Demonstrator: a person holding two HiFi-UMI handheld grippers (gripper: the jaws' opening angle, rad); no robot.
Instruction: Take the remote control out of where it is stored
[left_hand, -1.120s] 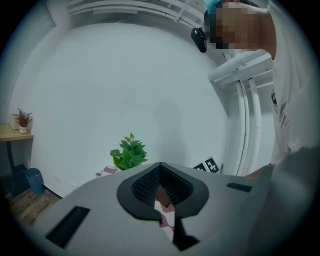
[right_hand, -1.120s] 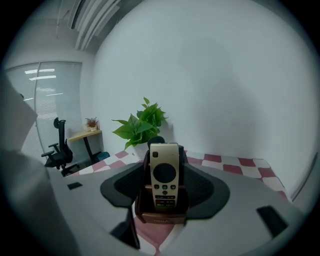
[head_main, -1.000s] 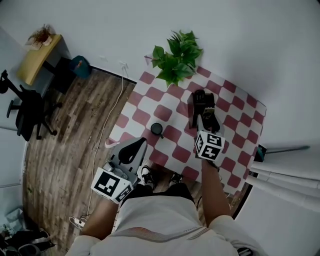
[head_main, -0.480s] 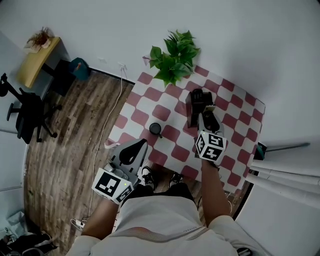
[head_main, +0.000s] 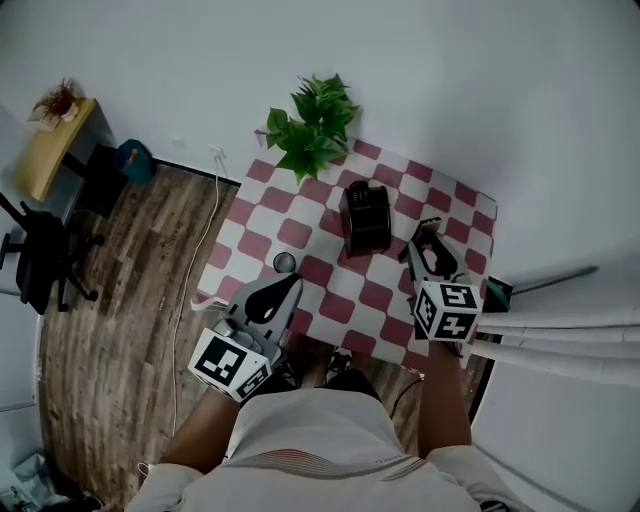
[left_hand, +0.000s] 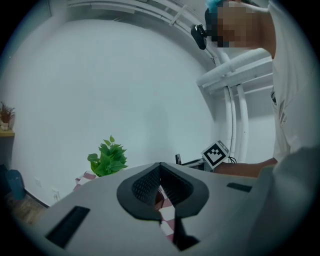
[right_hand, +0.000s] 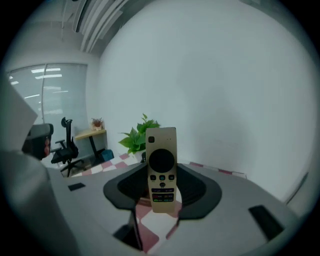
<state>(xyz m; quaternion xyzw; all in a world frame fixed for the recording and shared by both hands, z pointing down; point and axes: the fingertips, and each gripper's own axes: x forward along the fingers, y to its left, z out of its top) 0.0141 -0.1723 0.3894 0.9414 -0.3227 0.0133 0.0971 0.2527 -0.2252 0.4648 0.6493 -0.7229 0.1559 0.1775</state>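
A beige remote control (right_hand: 161, 150) with a round black pad stands upright between the jaws of my right gripper (right_hand: 162, 192), which is shut on its lower half. In the head view that gripper (head_main: 428, 243) hovers over the right side of the checkered table (head_main: 381, 296), clear of the black storage holder (head_main: 365, 215) to its left. The remote's tip (head_main: 424, 229) pokes out beyond the jaws. My left gripper (head_main: 288, 287) hangs at the table's near left edge, jaws together and empty; its own view shows the pads (left_hand: 150, 182) meeting at the tips.
A leafy potted plant (head_main: 305, 130) stands at the table's far left corner. A small dark cup (head_main: 285, 262) sits near the left edge, close to the left gripper. White pipes (head_main: 560, 350) run along the right. Desk and office chair (head_main: 45, 250) stand on the wood floor at left.
My right gripper has closed on the remote at the black holder, lifted it out and pulled back to the right. The left gripper has hardly moved.
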